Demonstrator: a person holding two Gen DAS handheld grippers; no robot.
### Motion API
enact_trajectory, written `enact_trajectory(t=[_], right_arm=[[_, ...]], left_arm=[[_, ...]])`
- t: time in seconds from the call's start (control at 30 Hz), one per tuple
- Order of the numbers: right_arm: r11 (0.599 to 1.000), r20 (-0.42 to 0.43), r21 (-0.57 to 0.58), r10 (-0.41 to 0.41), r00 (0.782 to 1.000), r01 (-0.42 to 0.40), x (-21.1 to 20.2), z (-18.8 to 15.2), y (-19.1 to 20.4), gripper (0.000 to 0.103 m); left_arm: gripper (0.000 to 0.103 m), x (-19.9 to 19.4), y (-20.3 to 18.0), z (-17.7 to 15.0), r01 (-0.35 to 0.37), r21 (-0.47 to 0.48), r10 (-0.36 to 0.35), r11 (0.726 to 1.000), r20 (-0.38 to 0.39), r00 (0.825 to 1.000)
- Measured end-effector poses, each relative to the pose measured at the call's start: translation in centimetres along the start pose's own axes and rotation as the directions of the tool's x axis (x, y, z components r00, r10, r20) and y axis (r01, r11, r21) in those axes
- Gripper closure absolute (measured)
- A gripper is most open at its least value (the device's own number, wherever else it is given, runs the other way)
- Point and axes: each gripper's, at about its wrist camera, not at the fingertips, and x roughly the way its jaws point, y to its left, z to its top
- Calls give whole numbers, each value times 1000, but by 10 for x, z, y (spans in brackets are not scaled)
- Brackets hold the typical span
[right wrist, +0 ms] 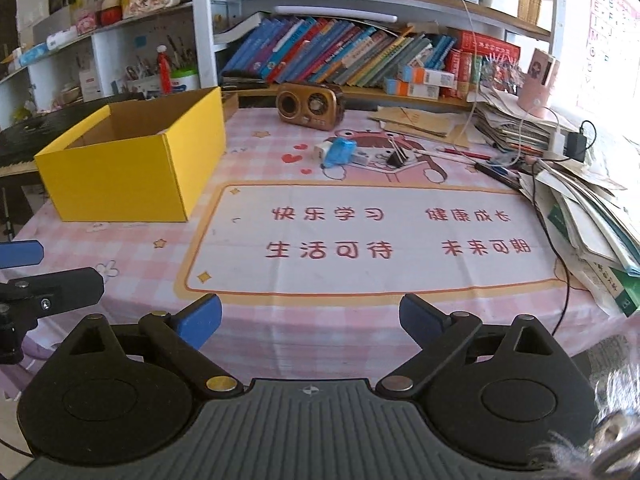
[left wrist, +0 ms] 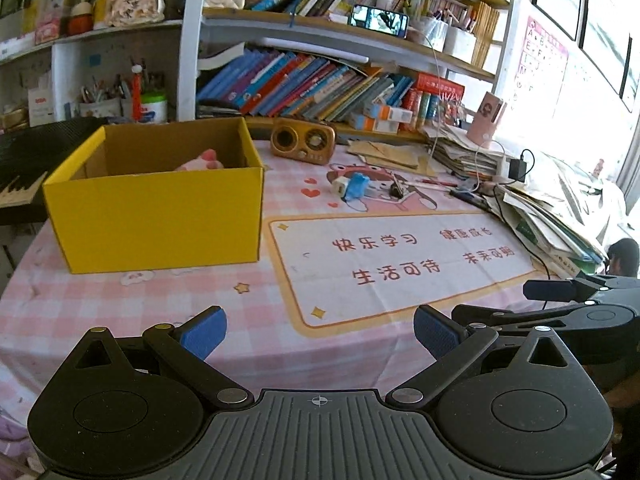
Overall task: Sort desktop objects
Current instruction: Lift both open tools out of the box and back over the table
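A yellow cardboard box (left wrist: pixel 156 208) (right wrist: pixel 120 176) stands open on the left of the pink checked tablecloth (left wrist: pixel 120 312) (right wrist: pixel 304 320), with a pink plush toy (left wrist: pixel 200 162) inside. Further back lie a blue and white small object (left wrist: pixel 350 187) (right wrist: pixel 338 152), a black binder clip (left wrist: pixel 397 190) (right wrist: pixel 398 158) and a brown retro radio (left wrist: pixel 303 140) (right wrist: pixel 310 106). My left gripper (left wrist: pixel 320 336) is open over the near tablecloth, nothing between its blue pads. My right gripper (right wrist: pixel 310 320) is also open and empty, beside the left one.
Stacks of papers and books (left wrist: pixel 552 216) (right wrist: pixel 592 216) crowd the right side, with a black cable (right wrist: pixel 560 240) and charger (left wrist: pixel 518 168). Shelves of books (left wrist: pixel 304 84) rise behind the table. A black keyboard (left wrist: pixel 24 168) sits left of the box.
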Motion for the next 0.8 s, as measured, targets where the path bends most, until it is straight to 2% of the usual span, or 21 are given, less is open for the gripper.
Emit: enact_trajectory(t=[0.8], right_arm=[[995,-75,66,-77,994,82,43,20,-86,6]], left_arm=[[1,89,-60,35,106,33,-103,994,-93,990]])
